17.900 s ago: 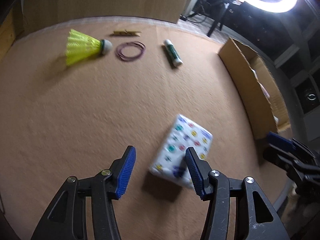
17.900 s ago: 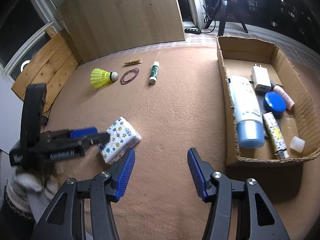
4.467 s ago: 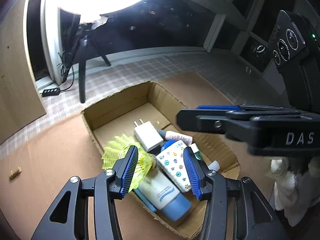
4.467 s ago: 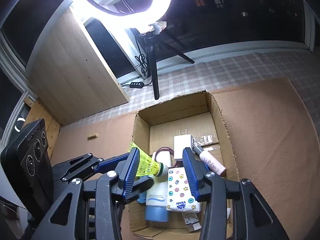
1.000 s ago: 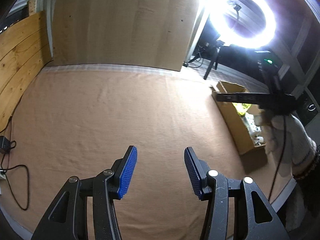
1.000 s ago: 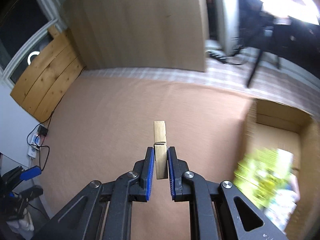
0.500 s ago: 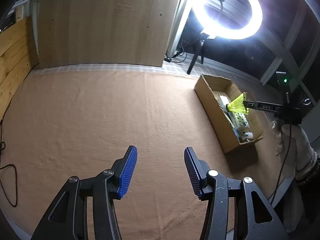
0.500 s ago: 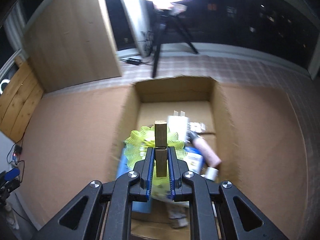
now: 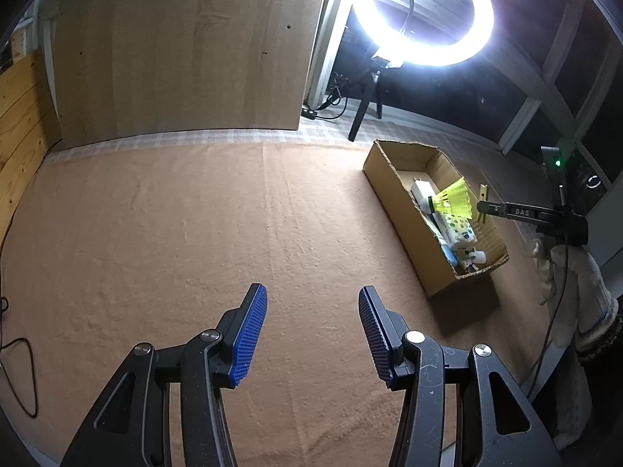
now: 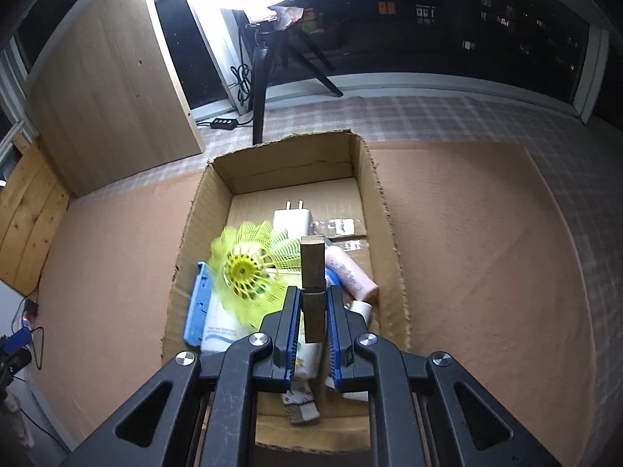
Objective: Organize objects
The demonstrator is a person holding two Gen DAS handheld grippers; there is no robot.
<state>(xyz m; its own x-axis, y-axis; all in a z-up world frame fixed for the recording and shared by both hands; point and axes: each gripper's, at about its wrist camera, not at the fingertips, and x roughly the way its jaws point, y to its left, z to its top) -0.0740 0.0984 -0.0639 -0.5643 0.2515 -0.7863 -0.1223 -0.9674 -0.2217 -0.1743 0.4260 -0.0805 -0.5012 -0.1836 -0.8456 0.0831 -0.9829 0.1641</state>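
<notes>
Clothespin (image 10: 312, 288) clamped upright in right tool (image 10: 314, 321), above cardboard box (image 10: 383, 210) beside shuttlecock (image 10: 249, 268) at nine o'clock. Best lowered toward free floor at twelve o'clock before release. Left tool (image 9: 308, 336) half open, empty, over table (image 9: 155, 214).

Yellow shuttlecock (image 10: 249, 268) motion-blurred; box (image 10: 187, 233) contents beneath it and the right gripper (image 10: 314, 323) largely hidden; small items in the left wrist view unidentifiable.

Lit by a glaring ring light (image 9: 426, 11) on a black tripod (image 10: 264, 74), beside a leaning pale wooden panel (image 9: 175, 50). Underfoot, tan carpet (image 9: 175, 225) edged by checked flooring (image 10: 447, 116). Beyond dark windows (image 10: 447, 15), scattered city lights.
</notes>
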